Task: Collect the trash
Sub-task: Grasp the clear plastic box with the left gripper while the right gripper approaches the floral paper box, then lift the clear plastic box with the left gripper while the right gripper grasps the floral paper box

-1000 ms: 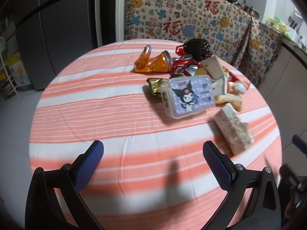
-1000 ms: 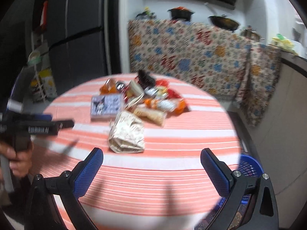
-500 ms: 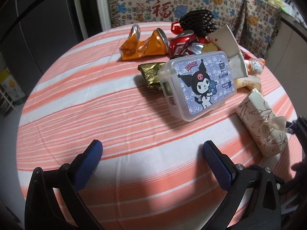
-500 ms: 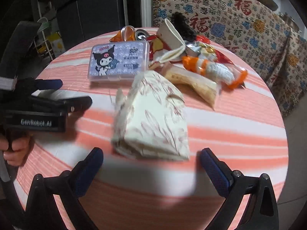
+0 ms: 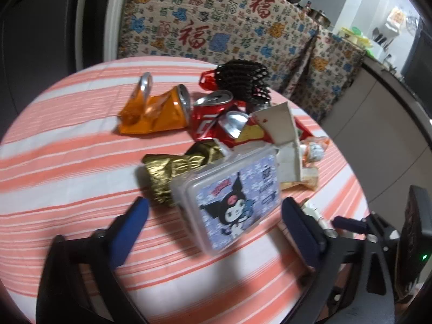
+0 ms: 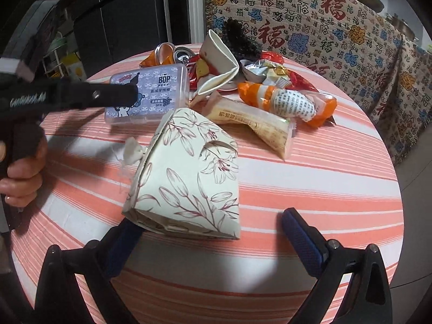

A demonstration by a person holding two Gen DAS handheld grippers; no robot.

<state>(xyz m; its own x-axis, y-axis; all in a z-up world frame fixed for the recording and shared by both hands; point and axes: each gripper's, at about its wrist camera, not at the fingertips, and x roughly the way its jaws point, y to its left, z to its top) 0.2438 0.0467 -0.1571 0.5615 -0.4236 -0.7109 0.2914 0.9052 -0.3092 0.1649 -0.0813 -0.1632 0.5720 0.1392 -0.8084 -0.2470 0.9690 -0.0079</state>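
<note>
A pile of trash lies on the round striped table [image 5: 67, 145]. My left gripper [image 5: 214, 216] is open, its jaws straddling the near end of a clear plastic box with a cartoon label [image 5: 232, 197]. A gold foil wrapper [image 5: 175, 170], a crushed orange can [image 5: 154, 113] and a red can [image 5: 210, 113] lie behind it. My right gripper [image 6: 208, 229] is open, its jaws at the near edge of a floral paper box [image 6: 189, 178]. The plastic box [image 6: 151, 94] also shows in the right wrist view, with the left gripper's finger across it.
Black mesh [image 5: 243, 78], a folded white carton [image 5: 280, 124], an orange-and-white wrapper [image 6: 286, 102] and a long beige packet [image 6: 256, 124] lie in the pile. A patterned cloth [image 5: 216, 27] hangs behind the table. Dark cabinets [image 6: 121, 13] stand to the left.
Both grippers have moved forward toward the pile. The left one now straddles the plastic box and the right one has reached the floral box. Both stay open.
</note>
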